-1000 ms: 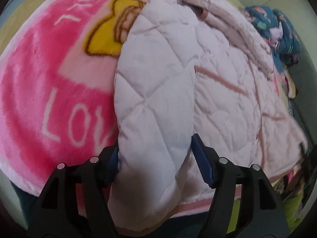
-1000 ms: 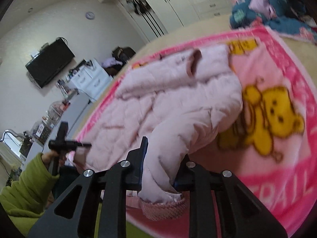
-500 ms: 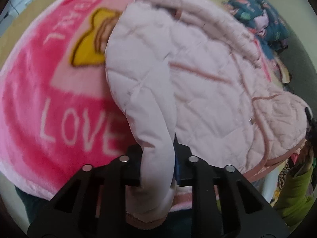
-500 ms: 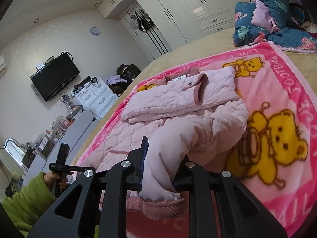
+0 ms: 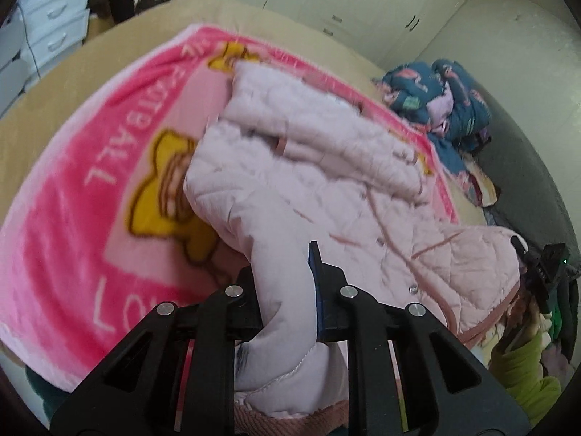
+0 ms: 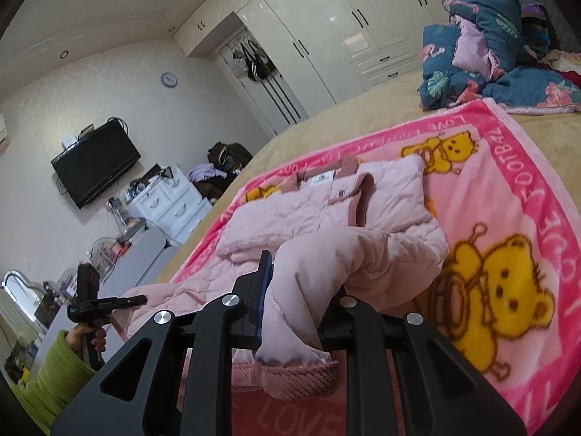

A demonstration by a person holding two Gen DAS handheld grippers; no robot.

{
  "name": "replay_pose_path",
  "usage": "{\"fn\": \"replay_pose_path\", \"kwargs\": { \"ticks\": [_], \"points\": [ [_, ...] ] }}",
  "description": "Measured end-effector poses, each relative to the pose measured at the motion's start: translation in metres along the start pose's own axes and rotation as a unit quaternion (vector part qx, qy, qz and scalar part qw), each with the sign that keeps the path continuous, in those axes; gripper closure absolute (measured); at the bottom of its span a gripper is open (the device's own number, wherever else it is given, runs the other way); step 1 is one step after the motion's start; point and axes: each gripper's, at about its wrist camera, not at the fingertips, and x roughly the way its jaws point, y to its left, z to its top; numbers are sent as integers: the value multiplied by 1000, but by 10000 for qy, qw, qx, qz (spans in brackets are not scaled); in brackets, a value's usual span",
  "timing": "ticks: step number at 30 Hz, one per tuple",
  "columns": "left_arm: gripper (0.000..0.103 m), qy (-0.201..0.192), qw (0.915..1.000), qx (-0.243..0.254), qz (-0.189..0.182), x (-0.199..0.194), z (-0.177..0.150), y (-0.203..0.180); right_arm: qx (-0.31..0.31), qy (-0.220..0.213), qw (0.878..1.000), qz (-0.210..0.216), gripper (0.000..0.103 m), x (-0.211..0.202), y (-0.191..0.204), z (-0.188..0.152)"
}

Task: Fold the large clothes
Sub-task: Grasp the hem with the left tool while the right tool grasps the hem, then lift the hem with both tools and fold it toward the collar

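A pale pink quilted jacket (image 5: pixel 326 189) lies spread on a pink bear-print blanket (image 5: pixel 90 218) on the bed. My left gripper (image 5: pixel 283 290) is shut on one sleeve near its ribbed cuff and holds it raised above the blanket. In the right wrist view the jacket (image 6: pixel 319 203) lies collar away from me, and my right gripper (image 6: pixel 294 301) is shut on the other sleeve just above its darker pink ribbed cuff (image 6: pixel 290 378). The left gripper also shows in the right wrist view (image 6: pixel 105 303), beside the jacket's hem.
A heap of dark blue patterned bedding (image 6: pixel 490 36) lies at the bed's far corner. White wardrobes (image 6: pixel 326 36), a wall TV (image 6: pixel 94 167) and a white dresser (image 6: pixel 167 203) stand beyond the bed. The bed's tan sheet (image 6: pixel 326 127) surrounds the blanket.
My left gripper closed on the sleeve and lifted it back and up. My right gripper rose too, still holding its sleeve, so more of the room shows.
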Motion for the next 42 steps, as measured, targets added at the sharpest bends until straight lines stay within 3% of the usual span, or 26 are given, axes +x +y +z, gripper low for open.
{"fn": "replay_pose_path", "kwargs": {
  "ticks": [7,15,33,42],
  "points": [
    [93,-386,9991,156,83,-9,29,-21,18,-264,9996,-62,85,0,-3,21],
    [92,-573,9975,362,212,-9,50,-36,-4,-397,9992,-104,85,9,-7,38],
    [92,-880,9945,474,325,2,99,-43,285,-633,9972,-284,85,35,-26,72],
    [90,-1085,9919,454,478,18,130,-39,347,-742,9955,-475,85,68,-38,101]
  ]
}}
